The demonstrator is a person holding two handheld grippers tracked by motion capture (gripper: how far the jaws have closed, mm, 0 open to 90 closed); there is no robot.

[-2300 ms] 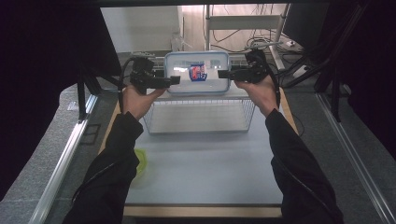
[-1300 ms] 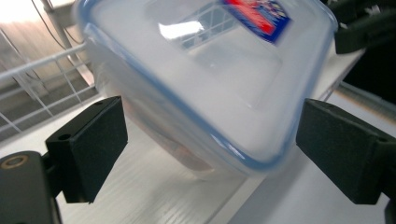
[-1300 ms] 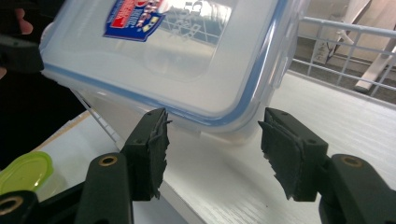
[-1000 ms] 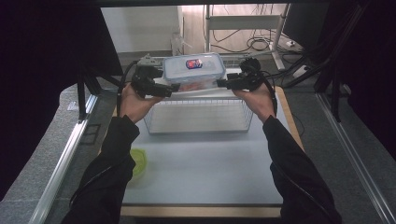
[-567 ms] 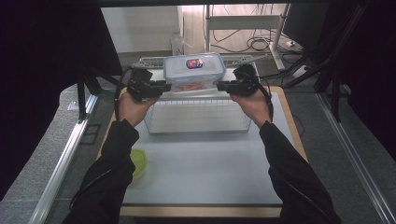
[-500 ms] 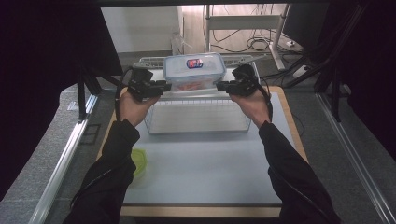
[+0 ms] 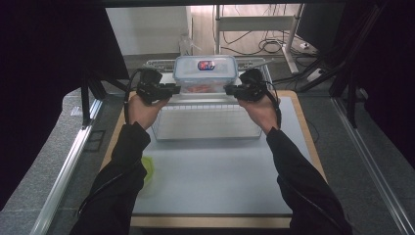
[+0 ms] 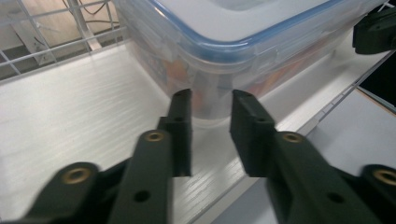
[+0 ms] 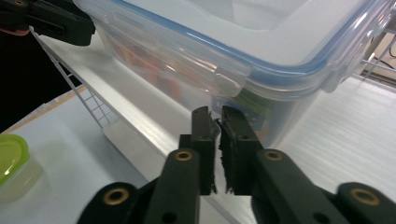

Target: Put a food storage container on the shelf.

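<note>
Both grippers sat at the ends of the box [image 7: 204, 73], which rested on the white shelf [image 8: 70, 130] atop the wire rack [image 7: 208, 120] at the far side of the table [image 7: 220, 181]. To do this step well, I judged I should back each hand straight out, level, left going left and right going right, so no jaw would catch a lid clip and drag the box off the near edge.

At the box's left end, my left gripper [image 7: 173, 89] had closed and then eased apart a little; its jaws stood narrowly spread with nothing between them, the tips just short of the box's clear corner, and I could not tell if they touched it. At the right end, my right gripper [image 7: 229, 90] had just closed: its jaws were nearly pressed together, pinching nothing, below the lid clip [image 9: 224, 77]. A green-lidded tub [image 7: 148, 169] sat near left.
</note>
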